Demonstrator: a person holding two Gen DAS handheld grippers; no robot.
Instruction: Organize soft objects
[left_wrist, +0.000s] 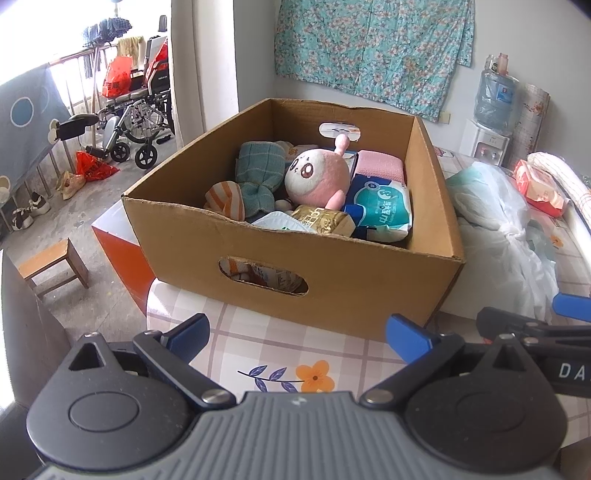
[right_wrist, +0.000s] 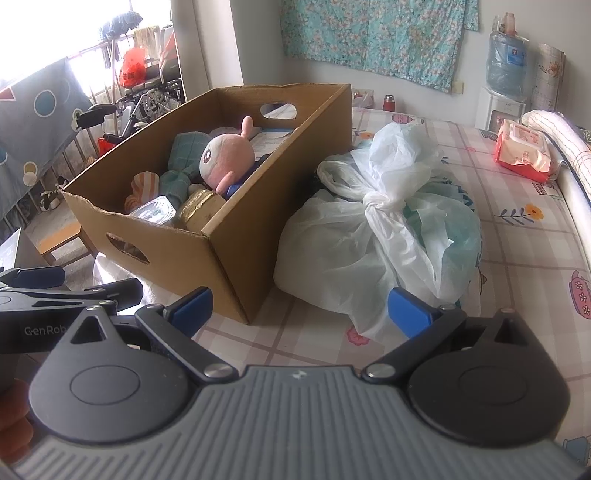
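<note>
Cardboard box (left_wrist: 295, 266): open-topped, with cut-out hand-holes in its short walls; it stands at the left end of the checked, flower-printed tabletop (left_wrist: 258, 354), its far left corner overhanging an orange and white carton (left_wrist: 118, 251). Judged to be the collecting bin, set within reach of both tools.

Contents of box:
- pink plush toy (left_wrist: 317, 173), lying on top near the middle, face up;
- teal knitted cloth (left_wrist: 258, 166), toward the far left wall;
- orange-striped soft item (left_wrist: 225, 201), against the near left wall;
- pink folded cloth (left_wrist: 380, 166), by the right wall;
- blue tissue pack (left_wrist: 380, 206) and gold pack (left_wrist: 321, 221), by the near wall.

White plastic bag (right_wrist: 388, 236): knotted at the top, with pale green soft goods showing through it; it lies on the tabletop just beside the right wall of the box. Judged to be the next item to go in, since it is the nearest soft thing outside.

Red wipes pack (right_wrist: 521, 151): well apart, toward the far right edge.

Left gripper (left_wrist: 299, 338): jaws spread wide, nothing between them, hovering over the near edge of the tabletop and facing the near wall of the box.

Right gripper (right_wrist: 299, 312): jaws likewise spread wide and empty, aimed between the near right corner of the box and the bag.
</note>
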